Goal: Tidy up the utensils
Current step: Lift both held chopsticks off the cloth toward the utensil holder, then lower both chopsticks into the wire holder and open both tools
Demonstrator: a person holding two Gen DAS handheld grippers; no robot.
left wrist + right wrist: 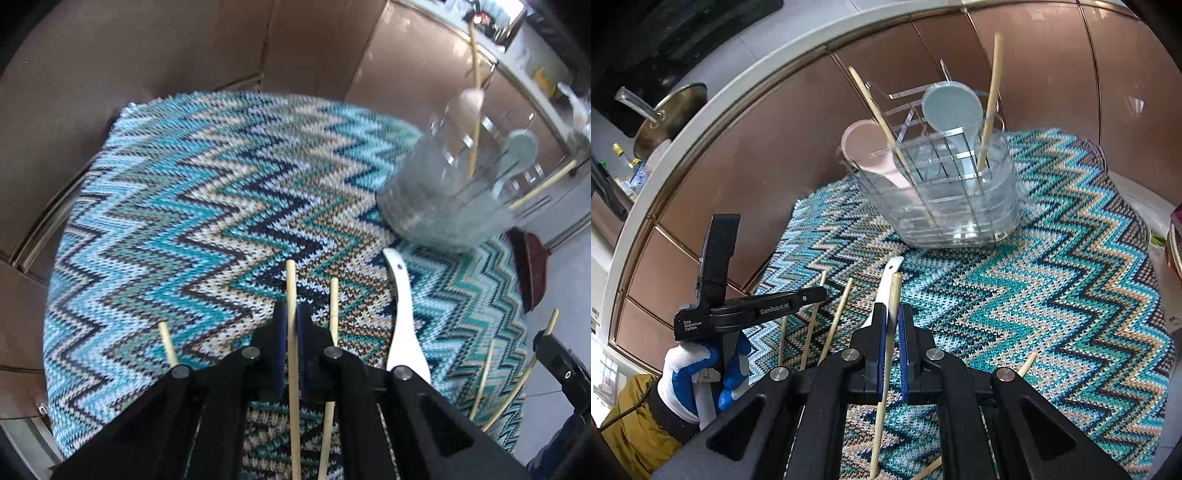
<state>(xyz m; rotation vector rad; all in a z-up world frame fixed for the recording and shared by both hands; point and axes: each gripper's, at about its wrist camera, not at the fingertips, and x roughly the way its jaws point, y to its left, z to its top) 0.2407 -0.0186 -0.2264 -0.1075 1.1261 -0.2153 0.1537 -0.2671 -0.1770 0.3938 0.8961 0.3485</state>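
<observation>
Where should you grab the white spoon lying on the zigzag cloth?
Probably the white spoon is best taken by its narrow handle, the end pointing toward the clear holder. It lies flat on the cloth, so come from above, fingers either side of the handle. The wide bowl end sits under the right gripper, which is already shut on a chopstick.

My right gripper (893,321) is clamped on a chopstick (889,354) at lower centre of the frame. Clear organizer (942,199) sits upper centre on the zigzag cloth (1052,295), with a pink spoon (871,151) and a blue spoon (951,109) standing in it.
</observation>
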